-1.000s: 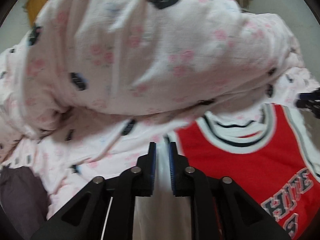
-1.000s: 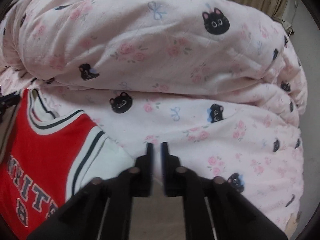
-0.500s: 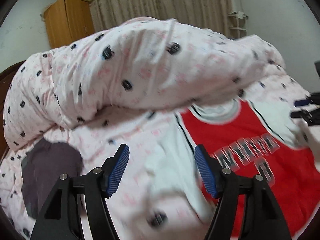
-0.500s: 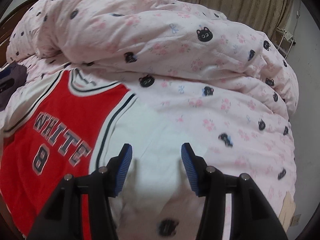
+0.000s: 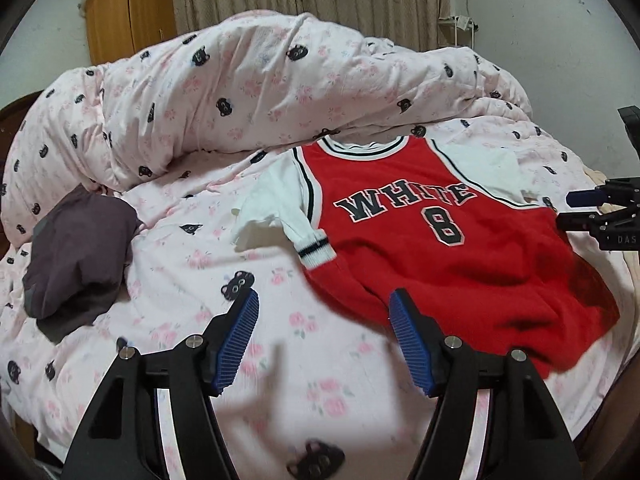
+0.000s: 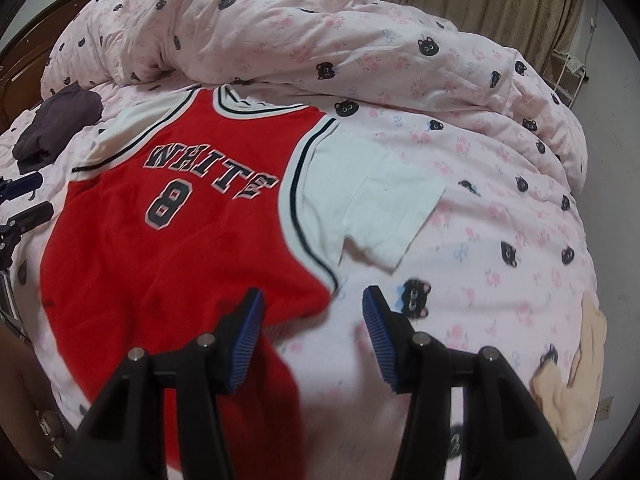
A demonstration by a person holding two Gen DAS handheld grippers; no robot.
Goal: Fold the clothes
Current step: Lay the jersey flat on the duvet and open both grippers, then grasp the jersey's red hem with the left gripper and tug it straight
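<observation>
A red jersey (image 5: 432, 248) with white sleeves, lettered WHITE and numbered 8, lies spread face up on the pink bed sheet (image 5: 192, 264). In the left wrist view my left gripper (image 5: 324, 336) hovers open above the sheet by the jersey's lower left hem, nothing between its blue pads. The right gripper (image 5: 588, 208) shows at the right edge. In the right wrist view the jersey (image 6: 168, 240) fills the left half, and my right gripper (image 6: 314, 332) is open over its lower right hem edge, empty. The left gripper (image 6: 24, 200) peeks in at the left edge.
A bunched pink duvet (image 5: 256, 92) with black cat faces is heaped behind the jersey. A dark purple garment (image 5: 80, 248) lies crumpled at the left of the bed. A wooden wardrobe (image 5: 132, 12) and curtains stand behind. A beige cloth (image 6: 576, 376) hangs at the bed's right edge.
Both grippers were nearly shut up by the jersey's shoulders; both have opened, let go of the sleeves and pulled back toward the hem, so the whole jersey now shows.
</observation>
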